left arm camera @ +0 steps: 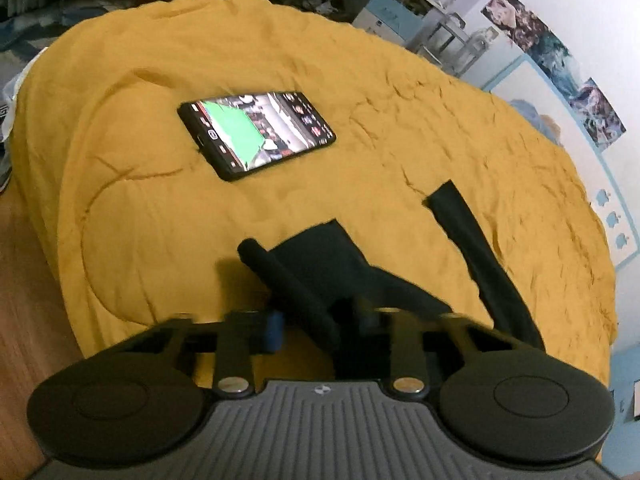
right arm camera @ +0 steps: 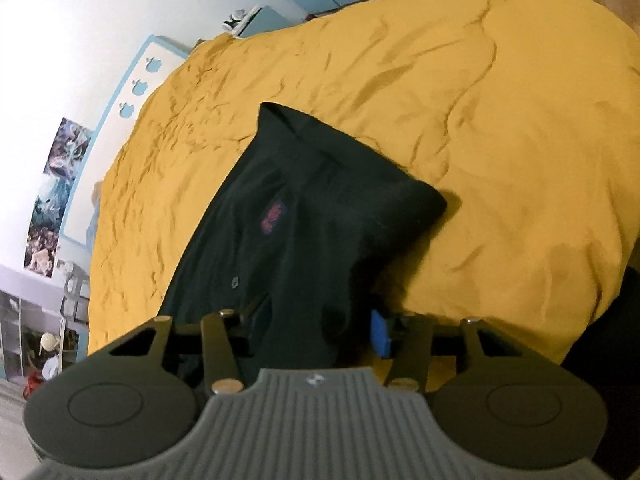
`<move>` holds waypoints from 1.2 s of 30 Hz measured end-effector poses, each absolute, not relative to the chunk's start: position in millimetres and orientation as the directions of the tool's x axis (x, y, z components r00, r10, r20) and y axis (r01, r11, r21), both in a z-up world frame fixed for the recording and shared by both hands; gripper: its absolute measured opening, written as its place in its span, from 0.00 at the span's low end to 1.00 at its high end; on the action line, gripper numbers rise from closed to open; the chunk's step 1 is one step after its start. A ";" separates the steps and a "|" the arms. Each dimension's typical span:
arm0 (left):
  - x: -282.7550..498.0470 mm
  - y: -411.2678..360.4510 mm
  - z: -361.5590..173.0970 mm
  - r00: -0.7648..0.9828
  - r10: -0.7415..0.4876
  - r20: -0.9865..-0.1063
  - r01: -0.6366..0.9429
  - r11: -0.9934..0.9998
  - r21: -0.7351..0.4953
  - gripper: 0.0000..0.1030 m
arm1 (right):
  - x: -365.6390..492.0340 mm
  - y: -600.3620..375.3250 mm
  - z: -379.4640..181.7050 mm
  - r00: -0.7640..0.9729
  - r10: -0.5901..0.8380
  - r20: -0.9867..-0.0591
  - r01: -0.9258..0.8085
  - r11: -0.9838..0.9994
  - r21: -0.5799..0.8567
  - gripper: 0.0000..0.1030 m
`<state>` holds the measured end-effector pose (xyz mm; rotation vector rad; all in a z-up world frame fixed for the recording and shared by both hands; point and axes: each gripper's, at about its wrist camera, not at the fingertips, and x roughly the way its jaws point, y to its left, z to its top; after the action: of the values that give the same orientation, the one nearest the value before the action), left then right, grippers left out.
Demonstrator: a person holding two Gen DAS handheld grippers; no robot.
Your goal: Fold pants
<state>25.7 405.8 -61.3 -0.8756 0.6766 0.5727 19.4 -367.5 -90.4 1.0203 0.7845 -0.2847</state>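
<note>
Black pants (right arm camera: 256, 248) with a small red logo lie on the yellow bedspread (right arm camera: 500, 140), running from mid-bed down to my right gripper (right arm camera: 348, 248). Cloth is heaped over that gripper and hides both fingers, so its grip does not show. In the left wrist view, my left gripper (left arm camera: 296, 248) is closed on a fold of the black pants (left arm camera: 320, 256). Its left finger (left arm camera: 272, 276) shows beside the cloth, while the other finger is covered. A narrow black strip of the pants (left arm camera: 464, 232) rises to the right of it.
A phone (left arm camera: 256, 134) with its screen lit lies on the bedspread (left arm camera: 400, 120) beyond the left gripper. Wooden floor (left arm camera: 24, 280) borders the bed on the left. A white wall with posters (left arm camera: 560, 60) and shelving stands behind the bed.
</note>
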 end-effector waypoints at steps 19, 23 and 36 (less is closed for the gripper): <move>53.3 405.6 15.6 0.709 0.234 -0.666 -0.648 0.590 -0.482 0.01 | 23.7 -391.7 -40.9 0.808 0.187 -0.559 0.432 0.458 0.777 0.00; 64.9 409.6 16.9 0.688 0.235 -0.686 -0.667 0.577 -0.471 0.01 | 32.8 -395.2 -33.2 0.821 0.214 -0.529 0.410 0.424 0.808 0.00; 124.2 420.9 25.4 0.637 0.210 -0.742 -0.690 0.585 -0.426 0.01 | 74.4 -405.3 -14.1 0.823 0.238 -0.515 0.392 0.418 0.820 0.00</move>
<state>124.2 420.9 25.4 -0.7757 0.6972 0.5770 74.4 -405.3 -14.1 1.1575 0.6318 -0.1051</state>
